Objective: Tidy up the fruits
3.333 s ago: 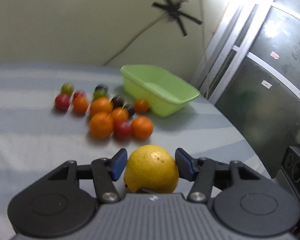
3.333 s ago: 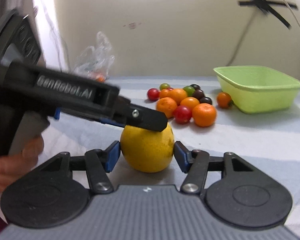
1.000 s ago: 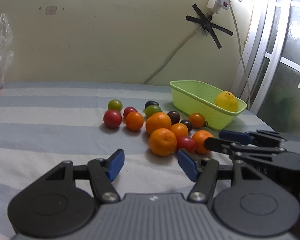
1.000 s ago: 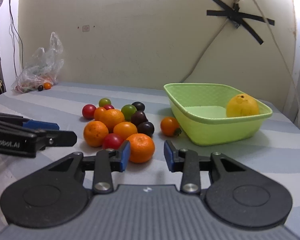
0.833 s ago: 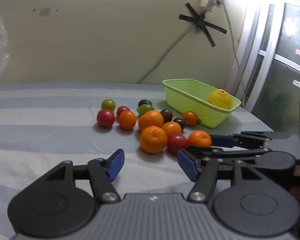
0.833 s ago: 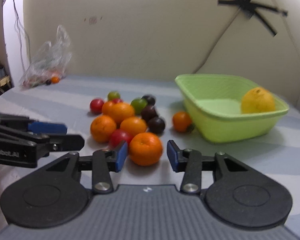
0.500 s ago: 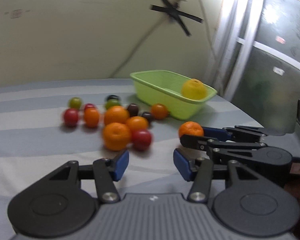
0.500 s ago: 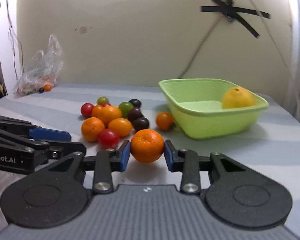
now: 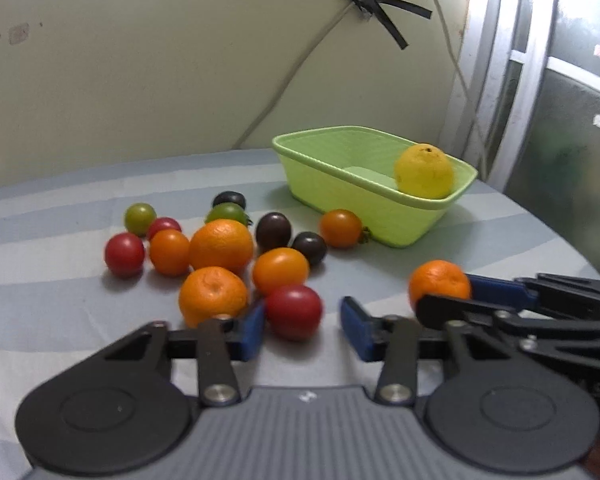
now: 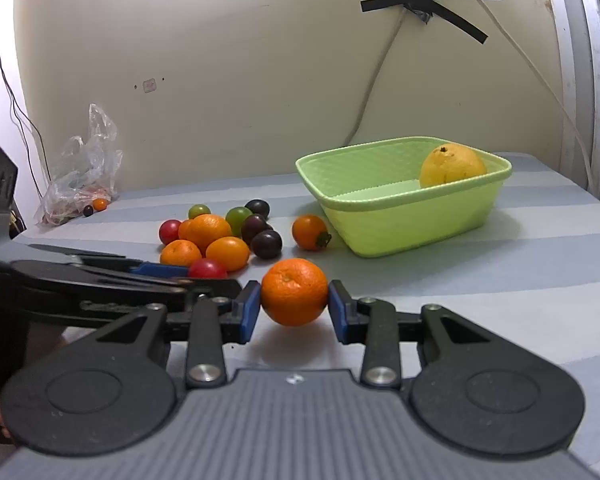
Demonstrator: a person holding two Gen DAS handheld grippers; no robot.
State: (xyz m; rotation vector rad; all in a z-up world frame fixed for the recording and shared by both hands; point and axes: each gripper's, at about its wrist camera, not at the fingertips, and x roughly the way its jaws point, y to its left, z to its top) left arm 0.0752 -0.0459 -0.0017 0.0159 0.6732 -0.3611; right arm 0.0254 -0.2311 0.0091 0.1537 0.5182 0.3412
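Now the right gripper (image 10: pixel 294 312) holds a round orange mandarin (image 10: pixel 294 291), lifted just clear of the striped grey-blue tablecloth (image 10: pixel 480 280).

Its blue pads (image 10: pixel 251 307) press the fruit at its widest girth, which looks the sensible hold: the mandarin is likely light, with soft, slightly waxy peel that could slip or bruise under a hard squeeze. The pale green plastic basket (image 10: pixel 412 224), with a large yellow citrus (image 10: pixel 452 166) already inside, stands well apart beyond it. The left gripper (image 9: pixel 302 328) is spread wide and empty, a glossy red tomato (image 9: pixel 294 310) sitting between its fingers at the near edge of the fruit pile; that thin-skinned fruit probably wants a gentle grip across its middle.
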